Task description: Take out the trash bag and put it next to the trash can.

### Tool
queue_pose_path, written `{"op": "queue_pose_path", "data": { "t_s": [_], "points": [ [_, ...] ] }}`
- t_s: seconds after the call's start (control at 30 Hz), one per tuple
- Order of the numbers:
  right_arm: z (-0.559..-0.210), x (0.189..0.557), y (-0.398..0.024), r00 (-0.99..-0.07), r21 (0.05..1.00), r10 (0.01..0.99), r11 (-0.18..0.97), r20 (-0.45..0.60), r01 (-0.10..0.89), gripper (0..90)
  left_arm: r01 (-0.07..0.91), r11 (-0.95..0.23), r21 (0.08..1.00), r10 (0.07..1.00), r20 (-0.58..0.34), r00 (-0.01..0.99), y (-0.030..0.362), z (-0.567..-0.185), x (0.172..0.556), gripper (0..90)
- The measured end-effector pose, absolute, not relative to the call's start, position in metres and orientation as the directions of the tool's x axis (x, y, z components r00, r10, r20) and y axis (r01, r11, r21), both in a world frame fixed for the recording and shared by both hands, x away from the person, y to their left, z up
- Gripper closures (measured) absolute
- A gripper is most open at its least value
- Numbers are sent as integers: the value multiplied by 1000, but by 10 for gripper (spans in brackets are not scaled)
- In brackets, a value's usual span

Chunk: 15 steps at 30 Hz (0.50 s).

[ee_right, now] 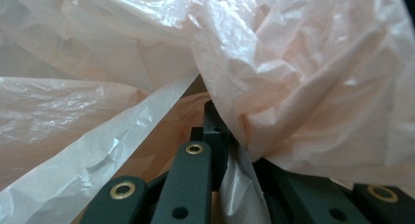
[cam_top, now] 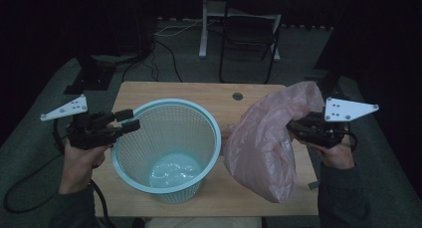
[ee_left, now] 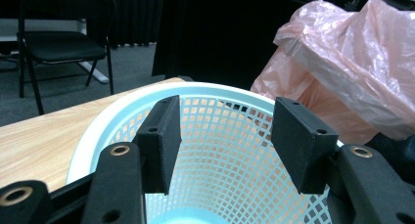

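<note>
Right gripper (cam_top: 293, 130) pinches pink bag (cam_top: 266, 143) right of the basket (cam_top: 166, 148); left gripper (cam_top: 130, 120), jaws spread, at left rim; next, likely carry bag over the opening.

In the left gripper view, the left tool (ee_left: 222, 141) stands with its two black jaws apart and nothing between the pads, which sit just above the near rim of a light blue mesh basket (ee_left: 230, 185). The basket's lattice wall shows through the gap. It stands on a wooden desk (ee_left: 39, 141). Beyond its far rim, to the right, hangs a crumpled pink plastic bag (ee_left: 342, 72). At upper left a black chair (ee_left: 58, 43) stands on the grey floor.
</note>
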State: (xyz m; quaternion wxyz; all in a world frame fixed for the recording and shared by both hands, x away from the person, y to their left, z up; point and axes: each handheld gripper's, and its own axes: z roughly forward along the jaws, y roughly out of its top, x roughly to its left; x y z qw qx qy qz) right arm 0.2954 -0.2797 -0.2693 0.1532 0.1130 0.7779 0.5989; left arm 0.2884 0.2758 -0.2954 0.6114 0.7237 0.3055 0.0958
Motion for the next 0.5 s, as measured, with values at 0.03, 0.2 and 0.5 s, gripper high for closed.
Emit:
{"op": "queue_pose_path", "data": {
  "t_s": [0.03,0.2,0.5],
  "points": [
    [-271,296,-279,-928,966,358,258,-101,-5,844,325,-65,944,559,-235,795,276,-295,288,451],
    [-275,297,-279,-930,965,355,260,-93,3,844,325,-73,943,559,-231,797,274,-296,289,451],
    [-283,298,-282,-932,964,354,264,-78,20,843,324,-73,943,559,-231,797,274,-296,289,451]
  ]
}}
